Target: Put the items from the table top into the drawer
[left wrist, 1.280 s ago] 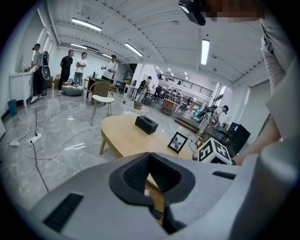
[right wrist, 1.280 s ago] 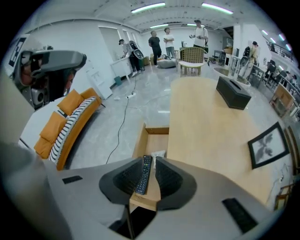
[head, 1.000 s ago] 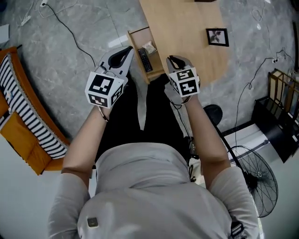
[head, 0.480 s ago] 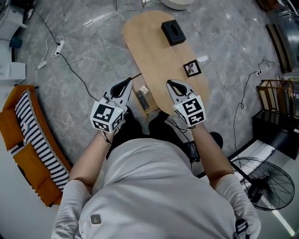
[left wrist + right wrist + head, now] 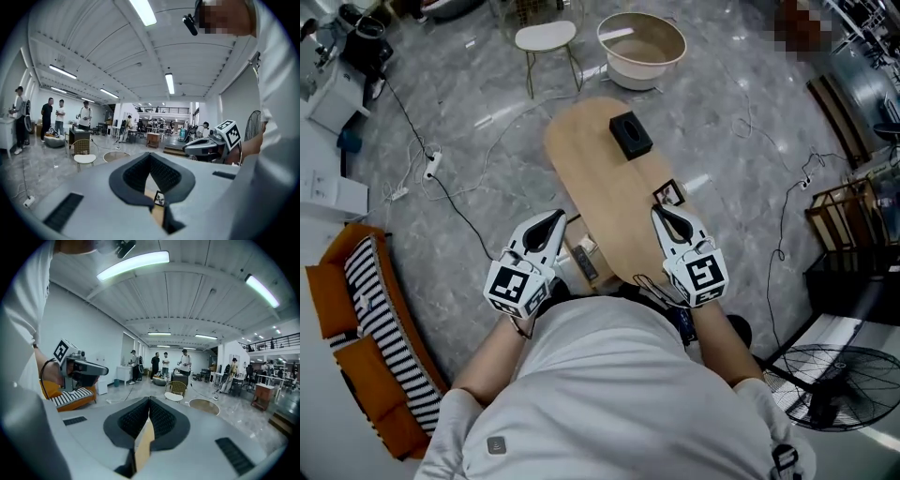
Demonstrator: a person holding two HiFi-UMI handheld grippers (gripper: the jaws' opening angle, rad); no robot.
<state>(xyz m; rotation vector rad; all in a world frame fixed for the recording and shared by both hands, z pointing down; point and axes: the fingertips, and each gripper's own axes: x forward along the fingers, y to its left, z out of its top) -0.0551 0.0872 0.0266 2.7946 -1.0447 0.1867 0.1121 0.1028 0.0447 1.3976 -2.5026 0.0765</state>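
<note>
The oval wooden worktop (image 5: 609, 202) stands on the grey floor in front of the person, with its drawer (image 5: 572, 262) pulled open at the near left end. The drawer already holds what looks like a remote control (image 5: 587, 266) and a small pale item. Both grippers hang above the near end, well clear of everything. The left gripper (image 5: 555, 219) and the right gripper (image 5: 661, 214) each have their jaws closed together, with nothing between them. Two things are left on top: a black box (image 5: 630, 134) at the far end and a small picture frame (image 5: 669, 193) close to the right edge. Reaching down with the jaws unopened would likely push the frame over that edge. The box looks broad, so a shallow pinch could slip. The part-filled drawer may also jam against it.
</note>
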